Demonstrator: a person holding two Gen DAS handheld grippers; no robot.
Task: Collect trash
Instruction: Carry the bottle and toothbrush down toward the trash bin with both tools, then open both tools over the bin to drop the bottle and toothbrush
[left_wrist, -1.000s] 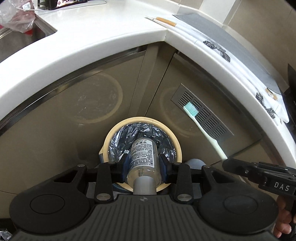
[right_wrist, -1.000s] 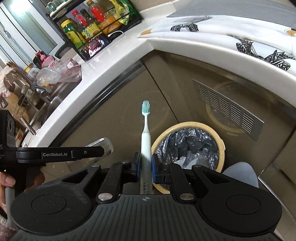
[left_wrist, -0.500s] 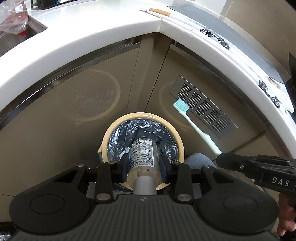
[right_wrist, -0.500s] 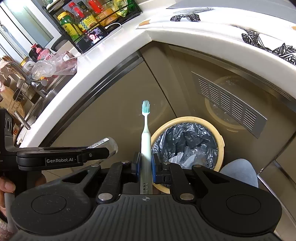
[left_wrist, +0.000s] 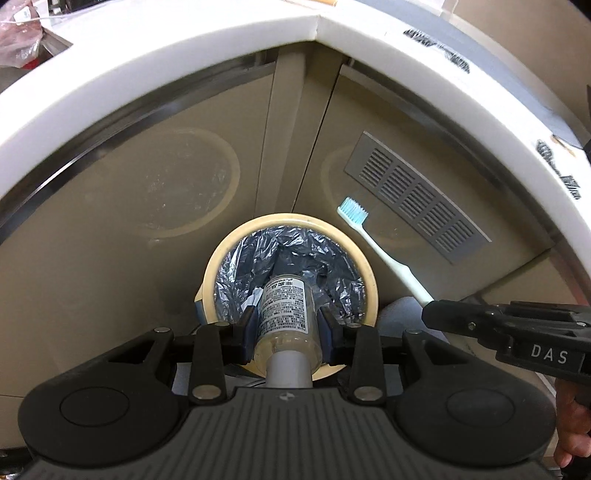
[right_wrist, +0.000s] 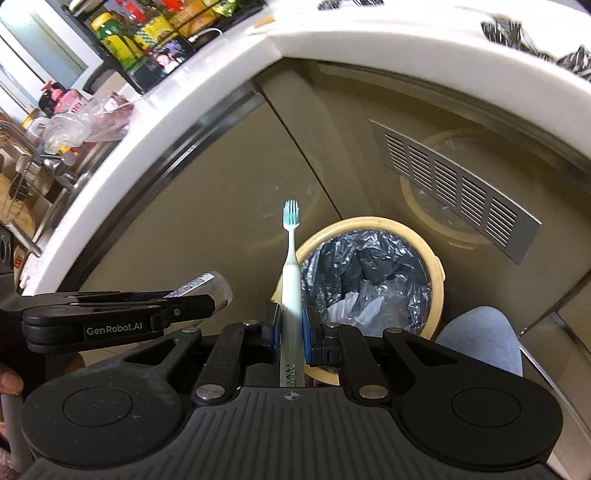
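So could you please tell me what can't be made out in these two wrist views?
- Left wrist: bottle cap end, cut off by the gripper body.
- Left wrist: bottle's label print, too small.
- Right wrist: toothbrush handle end, under the gripper body.
- Both: trash bin bottom, hidden by the crumpled liner.

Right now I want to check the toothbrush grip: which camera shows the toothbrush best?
The right wrist view: the toothbrush runs lengthwise, its handle clamped between the right gripper pads. The left wrist view shows it slanting from the side, its handle end hidden behind that gripper.
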